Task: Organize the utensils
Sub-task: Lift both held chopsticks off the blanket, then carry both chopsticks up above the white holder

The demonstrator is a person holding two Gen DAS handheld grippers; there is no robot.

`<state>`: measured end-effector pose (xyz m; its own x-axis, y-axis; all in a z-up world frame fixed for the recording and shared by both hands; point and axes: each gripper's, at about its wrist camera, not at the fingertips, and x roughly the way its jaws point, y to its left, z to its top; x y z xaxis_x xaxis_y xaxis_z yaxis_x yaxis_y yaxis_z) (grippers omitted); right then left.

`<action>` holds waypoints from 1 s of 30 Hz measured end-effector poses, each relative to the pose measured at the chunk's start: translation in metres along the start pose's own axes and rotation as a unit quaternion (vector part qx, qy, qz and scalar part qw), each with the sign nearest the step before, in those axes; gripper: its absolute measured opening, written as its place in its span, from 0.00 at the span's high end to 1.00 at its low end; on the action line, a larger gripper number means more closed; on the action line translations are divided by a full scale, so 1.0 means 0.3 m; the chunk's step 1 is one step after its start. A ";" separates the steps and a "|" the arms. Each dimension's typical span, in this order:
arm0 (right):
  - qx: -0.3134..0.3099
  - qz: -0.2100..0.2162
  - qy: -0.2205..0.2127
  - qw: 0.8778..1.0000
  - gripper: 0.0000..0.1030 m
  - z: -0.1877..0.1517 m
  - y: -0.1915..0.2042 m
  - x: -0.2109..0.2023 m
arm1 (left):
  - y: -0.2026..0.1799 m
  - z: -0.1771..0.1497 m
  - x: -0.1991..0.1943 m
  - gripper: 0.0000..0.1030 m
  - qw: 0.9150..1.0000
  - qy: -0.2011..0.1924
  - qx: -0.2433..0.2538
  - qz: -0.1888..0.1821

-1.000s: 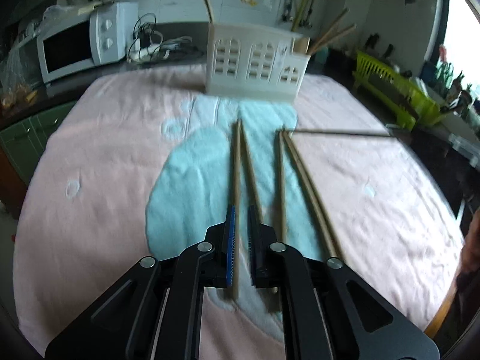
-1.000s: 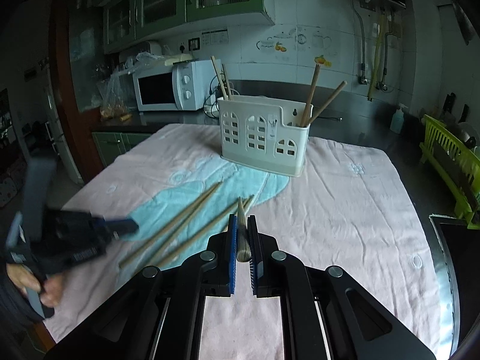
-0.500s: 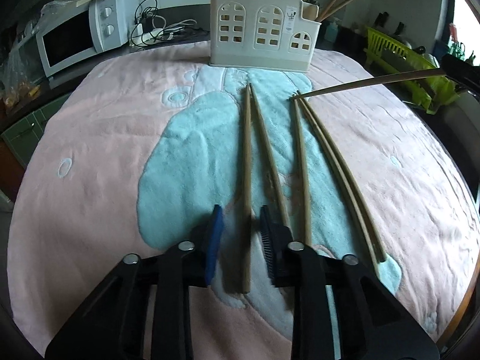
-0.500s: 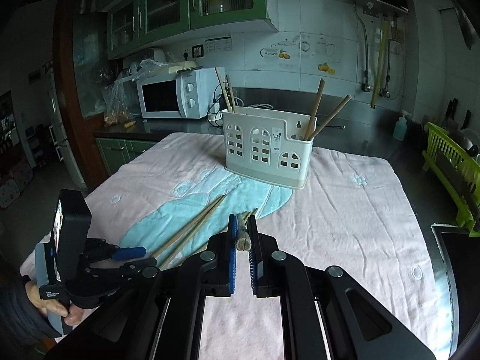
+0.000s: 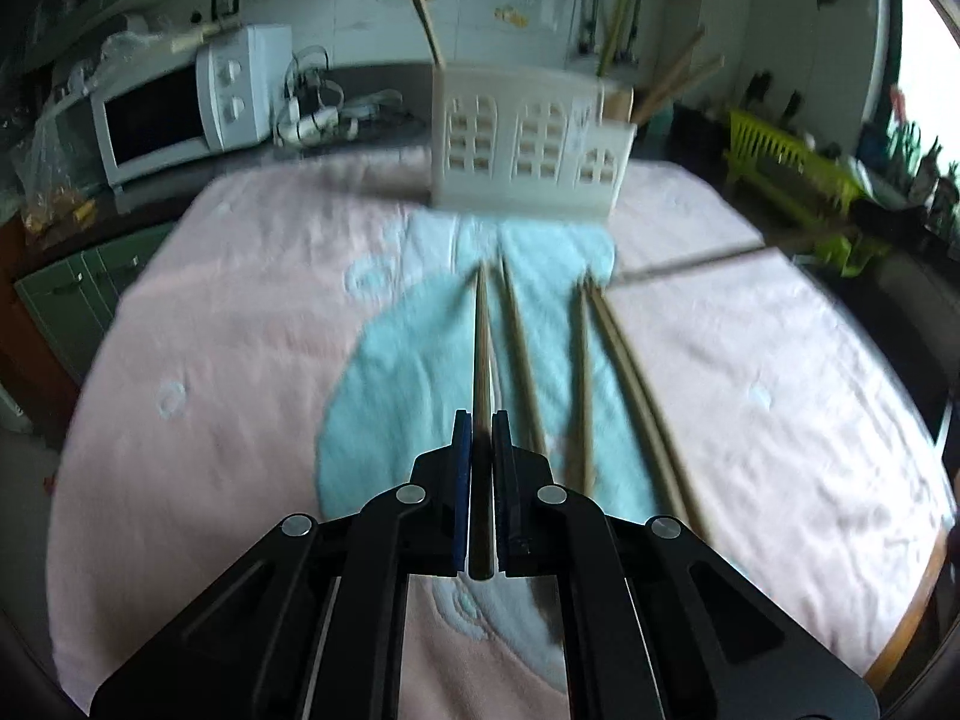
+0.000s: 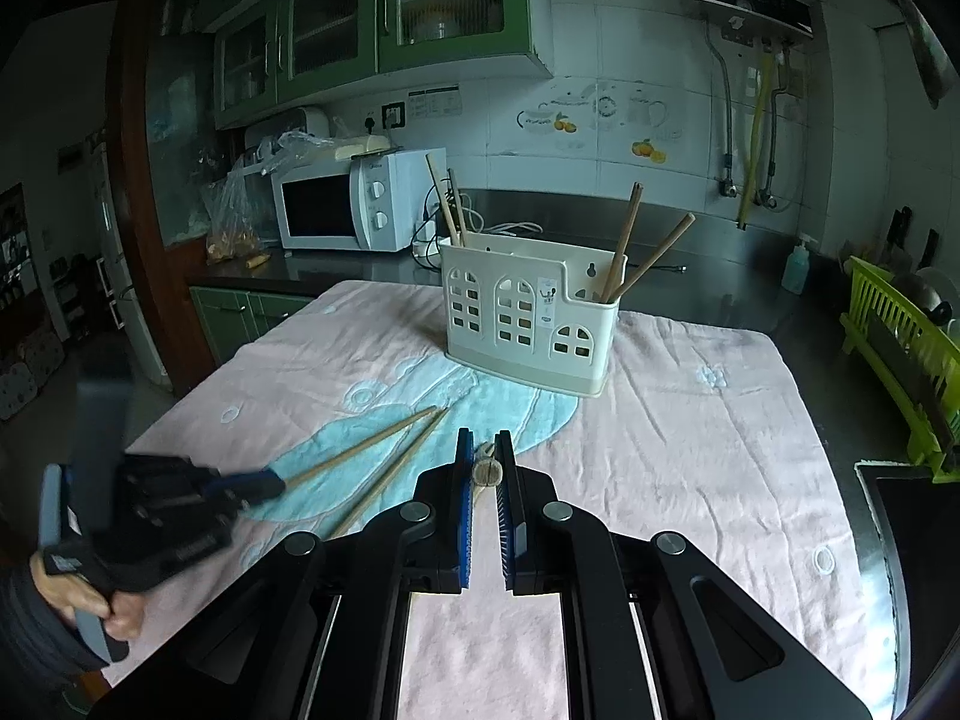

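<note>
The left gripper (image 5: 482, 420) jaws have just closed on a chopstick (image 5: 480, 336) lying on the surface, the right gripper (image 6: 485, 441) jaws pinch another chopstick's end (image 6: 487, 471), both probably bound for the holder (image 6: 528, 324).

Left gripper (image 5: 482, 420), right gripper (image 6: 483, 441): black angular frames, silver round screws, one blue pad each; dark sleeve (image 6: 24, 618).

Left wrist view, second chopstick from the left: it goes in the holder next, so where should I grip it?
I'd grip the second chopstick near its thick near end, coming along its length from the towel's front edge. It lies flat, tip toward the holder, with bare cloth on both sides for the jaws.
</note>
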<state>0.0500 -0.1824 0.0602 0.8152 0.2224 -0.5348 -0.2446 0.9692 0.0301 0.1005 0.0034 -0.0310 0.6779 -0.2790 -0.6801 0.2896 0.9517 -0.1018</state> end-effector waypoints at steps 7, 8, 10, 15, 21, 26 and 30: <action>0.006 0.010 -0.007 1.000 0.93 0.030 -0.001 0.000 | 0.009 0.090 -0.044 0.95 0.999 -0.044 -0.010 -0.007; 0.007 0.014 -0.007 1.000 0.93 0.038 -0.001 0.002 | 0.011 0.100 -0.046 0.95 0.999 -0.051 -0.011 -0.005; 0.006 0.017 -0.009 1.000 0.93 0.054 -0.001 0.007 | 0.012 0.116 -0.051 0.95 0.998 -0.063 -0.013 -0.005; 0.004 0.028 -0.011 1.000 0.93 0.114 -0.012 0.033 | 0.025 0.164 -0.053 0.95 0.996 -0.090 -0.013 0.004; 0.020 0.044 -0.006 0.999 0.93 0.179 -0.058 0.083 | 0.053 0.212 -0.026 0.95 0.993 -0.110 -0.030 0.002; 0.023 0.054 -0.003 0.998 0.93 0.232 -0.082 0.121 | 0.065 0.260 -0.004 0.95 0.992 -0.119 -0.045 -0.009; 0.023 0.070 -0.002 0.997 0.93 0.297 -0.107 0.128 | 0.060 0.322 -0.018 0.95 0.991 -0.125 -0.041 -0.017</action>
<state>0.1360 -0.1955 0.1139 0.7769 0.3554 -0.5197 -0.3314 0.9327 0.1425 0.1675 0.0097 0.0409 0.8176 -0.3252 -0.4751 0.2670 0.9453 -0.1876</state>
